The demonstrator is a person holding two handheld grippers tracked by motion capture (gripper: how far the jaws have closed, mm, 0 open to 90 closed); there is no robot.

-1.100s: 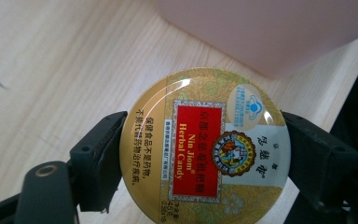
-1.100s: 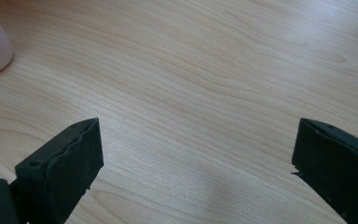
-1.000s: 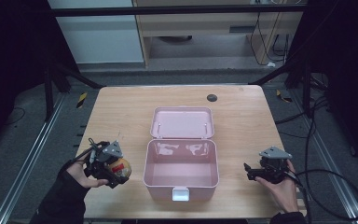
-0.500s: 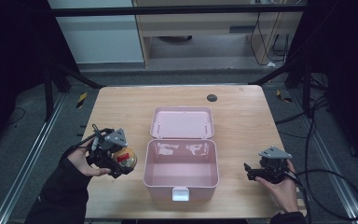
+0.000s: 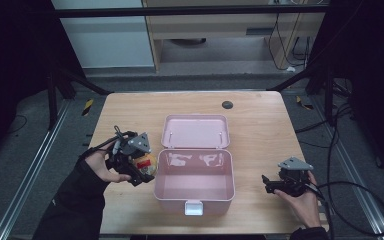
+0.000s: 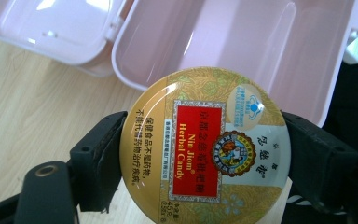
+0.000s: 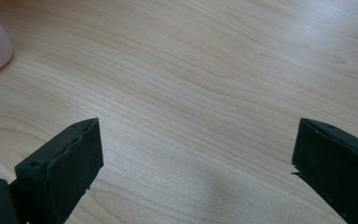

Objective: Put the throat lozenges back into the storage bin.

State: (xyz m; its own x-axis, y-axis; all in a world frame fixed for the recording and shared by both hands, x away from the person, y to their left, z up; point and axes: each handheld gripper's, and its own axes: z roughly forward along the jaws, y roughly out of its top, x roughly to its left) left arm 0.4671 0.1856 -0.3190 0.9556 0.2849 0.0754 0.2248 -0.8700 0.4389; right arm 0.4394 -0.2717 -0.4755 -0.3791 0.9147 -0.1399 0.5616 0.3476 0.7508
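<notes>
The left gripper (image 6: 204, 158) has its two black jaws clamped on the rim of a round gold candy tin (image 6: 205, 144), one jaw on each side; the tin's lid faces the camera, with a red label reading "Nin Jiom Herbal Candy". Just past the tin lies the open pink box (image 6: 242, 46), its smooth inside holding nothing, and its lid (image 6: 51, 28) folded back flat on the wooden table (image 6: 32, 121).

Seen from the high view, the left gripper (image 5: 136, 165) holds the tin (image 5: 146, 164) right beside the box's left wall (image 5: 159, 172); over the last second it has travelled from the near left part of the table, rightward and a little farther away, closing up on the box; the tin is not yet over the opening. The likely aim is to put the tin in the box, so what remains is carrying it over the left wall and letting it go inside.

The right gripper (image 7: 193, 163) has its jaws spread wide with only bare wood between them; in the high view it (image 5: 280, 184) rests at the near right of the table (image 5: 260, 125), apart from the box, and has not moved in that second.
</notes>
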